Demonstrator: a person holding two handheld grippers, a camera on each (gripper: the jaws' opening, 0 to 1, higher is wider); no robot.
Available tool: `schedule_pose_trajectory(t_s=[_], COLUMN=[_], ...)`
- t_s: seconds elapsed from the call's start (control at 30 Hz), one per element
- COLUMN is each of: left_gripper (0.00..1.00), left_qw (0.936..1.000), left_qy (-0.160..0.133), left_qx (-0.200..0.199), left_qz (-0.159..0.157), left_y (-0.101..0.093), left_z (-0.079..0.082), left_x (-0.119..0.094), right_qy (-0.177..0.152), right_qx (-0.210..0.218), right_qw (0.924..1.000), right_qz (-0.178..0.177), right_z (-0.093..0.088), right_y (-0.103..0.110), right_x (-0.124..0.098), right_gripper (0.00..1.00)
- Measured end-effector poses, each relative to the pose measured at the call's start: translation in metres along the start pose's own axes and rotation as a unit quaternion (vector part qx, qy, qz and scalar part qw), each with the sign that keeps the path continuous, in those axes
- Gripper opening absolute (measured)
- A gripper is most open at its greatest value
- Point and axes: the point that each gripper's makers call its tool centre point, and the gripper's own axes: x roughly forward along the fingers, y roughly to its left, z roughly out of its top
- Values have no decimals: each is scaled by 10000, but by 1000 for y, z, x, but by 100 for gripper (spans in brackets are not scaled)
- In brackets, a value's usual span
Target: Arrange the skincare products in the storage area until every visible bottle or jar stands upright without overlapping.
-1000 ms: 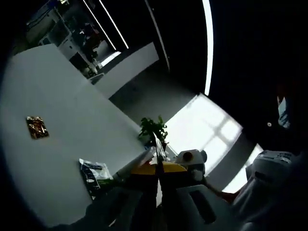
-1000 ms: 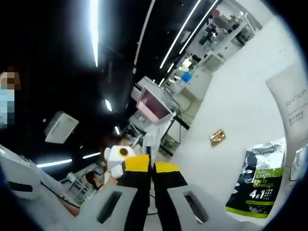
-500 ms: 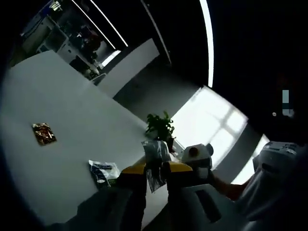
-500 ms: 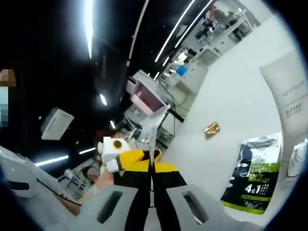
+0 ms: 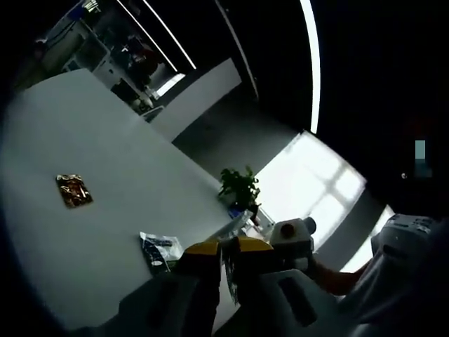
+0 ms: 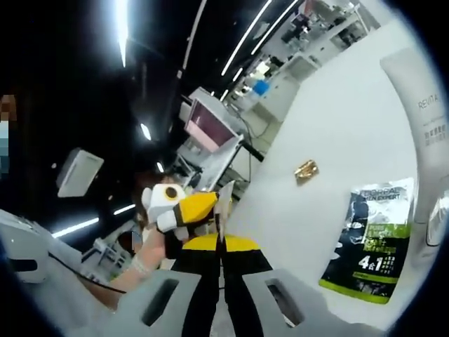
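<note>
Noting both claws, left claw [image 5: 226, 247] & right claw [image 6: 221, 241], clenched on one clear sachet [image 5: 228, 265] above the table [image 5: 105, 210], which a sec ago stuck up taller; sachet no nearer storage, dark pouch [image 6: 368, 242] lying flat.

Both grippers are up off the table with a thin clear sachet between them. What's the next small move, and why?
Probably have one gripper let go. The left gripper and right gripper both look shut on the clear sachet, which is held above the white table. With one gripper free, the other could lower the sachet near the white tube.
</note>
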Motion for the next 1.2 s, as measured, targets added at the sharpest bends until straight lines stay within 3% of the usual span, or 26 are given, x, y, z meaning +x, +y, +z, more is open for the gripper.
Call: schedule_pose_trajectory(t_s=[0.2,0.37,0.47,0.67,0.8,0.97,1.2], left_gripper=[0,0,0,0,0,0,0], left_qw=[9999,9917,9862,9885,9850,9849,9826], left_qy=[108,810,1033,1002,1191,1210,1379], left_qx=[20,733,994,802,808,729,657], left_qz=[125,677,828,795,953,999,1058], left_y=[6,28,35,43,57,66,74], left_z=[-7,-29,-35,-35,-42,-40,-47], left_x=[0,0,0,0,1,0,-1], right_qy=[124,568,738,923,1053,1272,1468], right_qx=[25,-150,-204,-342,-545,-1096,-1441], right_qw=[9998,9975,9959,9930,9897,9809,9717], right_qz=[-120,-393,-486,-657,-797,-986,-1158], right_z=[-6,-26,-34,-43,-49,-56,-60], right_y=[-6,-21,-27,-39,-49,-63,-75], right_x=[1,5,8,14,20,23,18], right_gripper=[1,1,1,1,2,11,12])
